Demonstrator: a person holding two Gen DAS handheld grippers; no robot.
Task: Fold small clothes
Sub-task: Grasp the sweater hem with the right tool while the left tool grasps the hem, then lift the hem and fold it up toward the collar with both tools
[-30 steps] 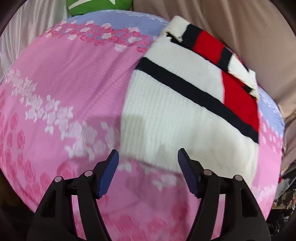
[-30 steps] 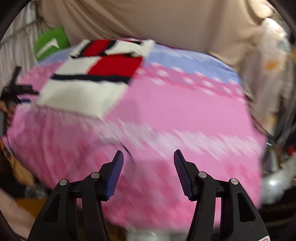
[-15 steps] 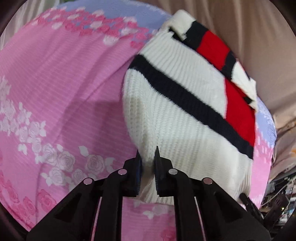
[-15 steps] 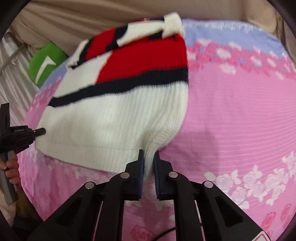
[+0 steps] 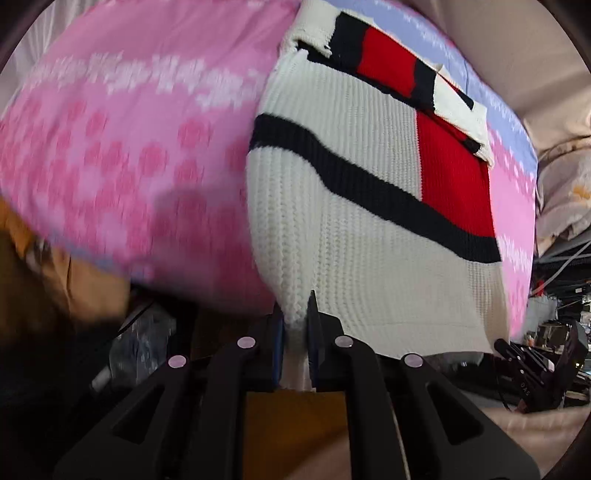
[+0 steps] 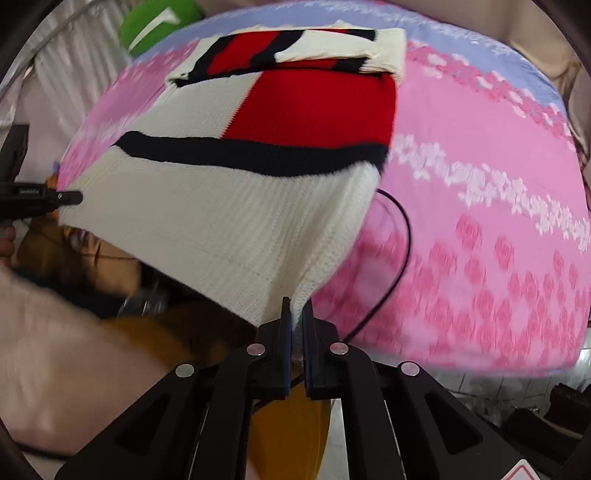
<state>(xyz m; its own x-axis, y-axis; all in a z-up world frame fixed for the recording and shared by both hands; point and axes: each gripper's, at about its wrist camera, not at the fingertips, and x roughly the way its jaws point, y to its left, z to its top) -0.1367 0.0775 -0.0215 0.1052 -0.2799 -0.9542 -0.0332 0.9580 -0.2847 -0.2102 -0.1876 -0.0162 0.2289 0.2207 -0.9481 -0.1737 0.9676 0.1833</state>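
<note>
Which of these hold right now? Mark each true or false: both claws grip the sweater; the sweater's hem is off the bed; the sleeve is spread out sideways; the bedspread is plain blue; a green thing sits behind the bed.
1. Both claws are shut on the white knit sweater with red and navy blocks. True: left claw and right claw each pinch a hem corner.
2. The hem is pulled off the pink floral bedspread. True.
3. The sleeve is spread sideways. False: it is folded across the chest.
4. The bedspread is plain blue. False: pink floral with a lavender band.
5. A green round object sits behind the bed. True.
</note>
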